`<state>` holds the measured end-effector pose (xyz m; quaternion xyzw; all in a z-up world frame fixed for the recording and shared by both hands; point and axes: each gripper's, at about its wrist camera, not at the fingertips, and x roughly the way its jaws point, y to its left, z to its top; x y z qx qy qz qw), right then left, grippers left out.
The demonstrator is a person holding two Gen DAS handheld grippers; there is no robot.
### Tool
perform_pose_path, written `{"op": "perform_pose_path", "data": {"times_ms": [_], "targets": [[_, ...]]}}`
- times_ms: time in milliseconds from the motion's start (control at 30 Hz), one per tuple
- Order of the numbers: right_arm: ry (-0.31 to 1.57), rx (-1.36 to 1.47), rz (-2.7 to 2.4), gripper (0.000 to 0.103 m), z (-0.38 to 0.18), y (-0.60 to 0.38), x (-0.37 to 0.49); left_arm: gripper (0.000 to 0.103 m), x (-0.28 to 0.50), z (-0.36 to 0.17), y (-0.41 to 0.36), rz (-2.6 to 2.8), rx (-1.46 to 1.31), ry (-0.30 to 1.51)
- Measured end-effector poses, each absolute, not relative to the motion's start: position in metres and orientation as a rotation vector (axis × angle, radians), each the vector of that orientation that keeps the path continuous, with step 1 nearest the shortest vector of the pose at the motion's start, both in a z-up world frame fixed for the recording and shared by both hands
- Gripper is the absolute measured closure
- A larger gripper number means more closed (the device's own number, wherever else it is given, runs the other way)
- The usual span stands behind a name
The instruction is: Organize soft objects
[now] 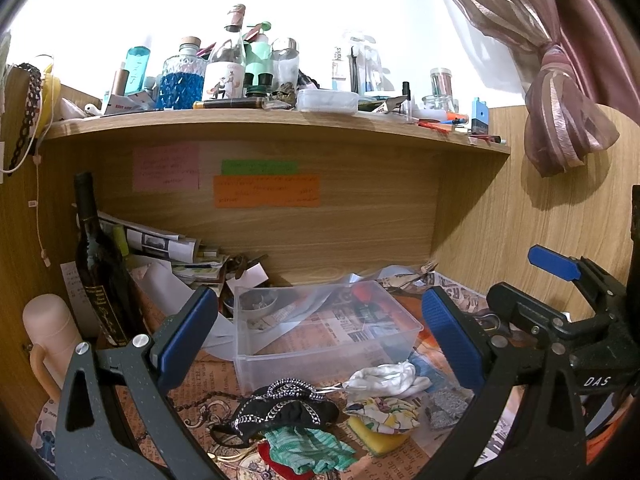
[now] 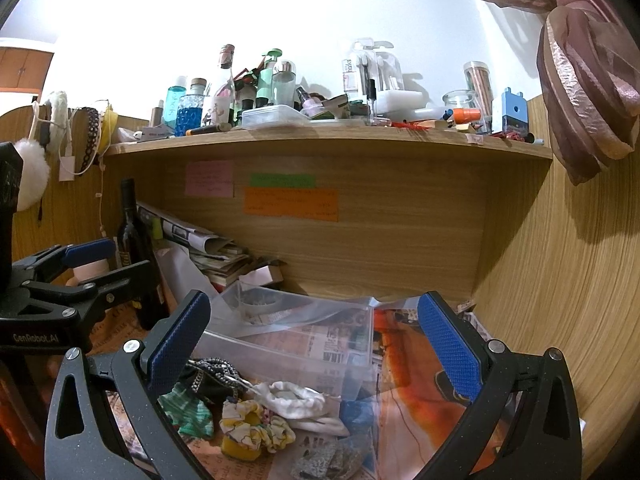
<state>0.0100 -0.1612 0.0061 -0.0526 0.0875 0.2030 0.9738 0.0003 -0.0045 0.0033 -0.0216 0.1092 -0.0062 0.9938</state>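
A clear plastic bin (image 1: pixel 320 328) stands on the newspaper-covered desk, also in the right wrist view (image 2: pixel 296 344). In front of it lies a pile of soft things: a black patterned cloth (image 1: pixel 284 408), a white cloth (image 1: pixel 384 378), a floral scrunchie (image 1: pixel 384 412) on a yellow sponge (image 1: pixel 376 438), a green striped cloth (image 1: pixel 308 452) and a grey scouring pad (image 1: pixel 446 406). My left gripper (image 1: pixel 320 344) is open and empty above the pile. My right gripper (image 2: pixel 316 348) is open and empty, with the white cloth (image 2: pixel 292 398) and scrunchie (image 2: pixel 256 428) below it.
A dark wine bottle (image 1: pixel 100 272) and a pink flask (image 1: pixel 50 336) stand at the left. Stacked papers (image 1: pixel 172 248) lean on the back panel. The shelf (image 1: pixel 280 120) above is crowded with bottles and jars. A curtain (image 1: pixel 560 112) hangs at the right.
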Motion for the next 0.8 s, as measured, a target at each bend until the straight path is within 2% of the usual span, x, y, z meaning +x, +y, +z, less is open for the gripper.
{"op": "perform_pose_path", "data": {"times_ms": [433, 800], "targets": [[0.202, -0.108, 0.413, 0.000, -0.001, -0.161, 0.020, 0.000, 0.009, -0.004, -0.002, -0.018, -0.051, 0.254], [0.382, -0.151, 0.424, 0.000, -0.038, -0.163, 0.055, 0.000, 0.041, -0.047, 0.010, -0.047, -0.075, 0.442]]}}
